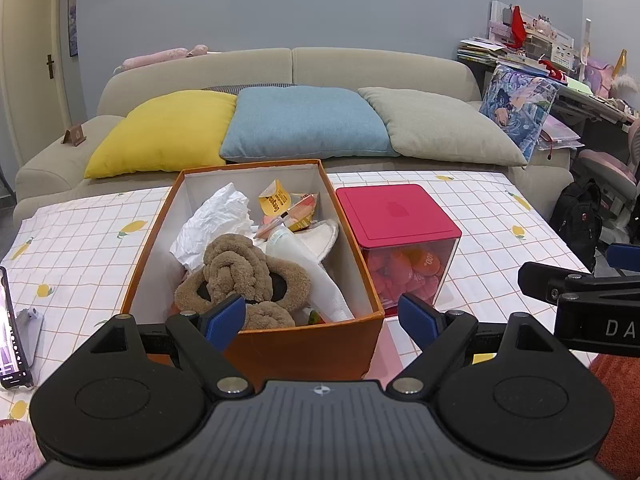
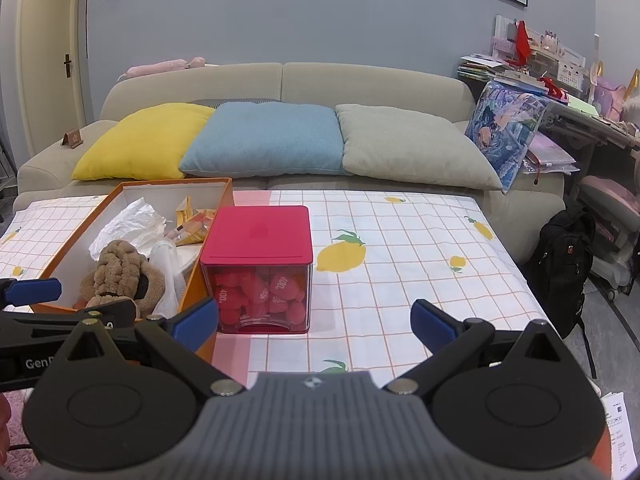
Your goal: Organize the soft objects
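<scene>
An orange box point(image 1: 280, 344) stands on the table, holding a brown plush toy point(image 1: 240, 272), crumpled white paper point(image 1: 216, 220), a white cloth roll point(image 1: 312, 276) and yellow packets point(image 1: 276, 200). It also shows in the right wrist view point(image 2: 80, 232). My left gripper point(image 1: 322, 320) is open and empty, just in front of the box's near wall. My right gripper point(image 2: 314, 326) is open and empty, in front of a clear cube with a red lid point(image 2: 258, 268) holding several pink soft pieces.
The table wears a checked lemon-print cloth point(image 2: 400, 260). A phone point(image 1: 12, 332) lies at its left edge. A beige sofa point(image 1: 360, 68) with yellow, blue and grey cushions stands behind. A black backpack point(image 2: 560, 272) and a cluttered desk are at the right.
</scene>
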A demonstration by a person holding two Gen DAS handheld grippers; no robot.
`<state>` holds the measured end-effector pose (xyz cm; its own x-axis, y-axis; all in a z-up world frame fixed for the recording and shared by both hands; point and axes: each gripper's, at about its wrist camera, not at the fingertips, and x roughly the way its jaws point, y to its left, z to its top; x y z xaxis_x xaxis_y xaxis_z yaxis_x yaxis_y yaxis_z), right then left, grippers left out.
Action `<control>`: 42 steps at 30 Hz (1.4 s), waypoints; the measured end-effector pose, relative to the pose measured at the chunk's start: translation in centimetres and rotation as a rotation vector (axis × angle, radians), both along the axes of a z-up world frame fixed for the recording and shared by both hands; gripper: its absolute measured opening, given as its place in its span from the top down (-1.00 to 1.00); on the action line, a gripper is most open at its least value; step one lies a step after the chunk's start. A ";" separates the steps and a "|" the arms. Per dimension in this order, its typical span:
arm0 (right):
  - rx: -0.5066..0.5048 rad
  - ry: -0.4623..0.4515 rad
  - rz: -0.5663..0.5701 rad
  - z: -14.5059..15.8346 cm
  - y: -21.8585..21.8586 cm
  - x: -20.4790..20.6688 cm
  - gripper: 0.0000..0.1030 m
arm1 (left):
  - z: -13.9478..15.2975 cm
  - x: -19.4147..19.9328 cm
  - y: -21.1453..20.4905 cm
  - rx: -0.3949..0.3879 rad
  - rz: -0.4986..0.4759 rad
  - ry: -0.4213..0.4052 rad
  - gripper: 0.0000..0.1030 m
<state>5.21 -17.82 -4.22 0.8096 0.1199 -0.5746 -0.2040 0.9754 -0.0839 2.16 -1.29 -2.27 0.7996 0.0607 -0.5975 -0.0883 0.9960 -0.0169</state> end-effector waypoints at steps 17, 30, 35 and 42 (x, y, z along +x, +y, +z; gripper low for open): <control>-0.001 0.011 0.007 -0.2 0.0 0.1 -0.94 | -0.3 0.2 0.3 0.001 0.001 0.004 -0.95; 0.000 0.017 0.009 -0.5 0.2 0.1 -0.94 | -0.4 0.2 0.4 -0.001 0.003 0.005 -0.95; 0.000 0.024 0.012 -0.7 0.2 0.2 -0.94 | -0.4 0.2 0.5 -0.001 0.004 0.005 -0.95; 0.001 0.034 0.016 -0.7 0.1 0.3 -0.94 | -0.4 0.2 0.4 -0.001 0.004 0.005 -0.95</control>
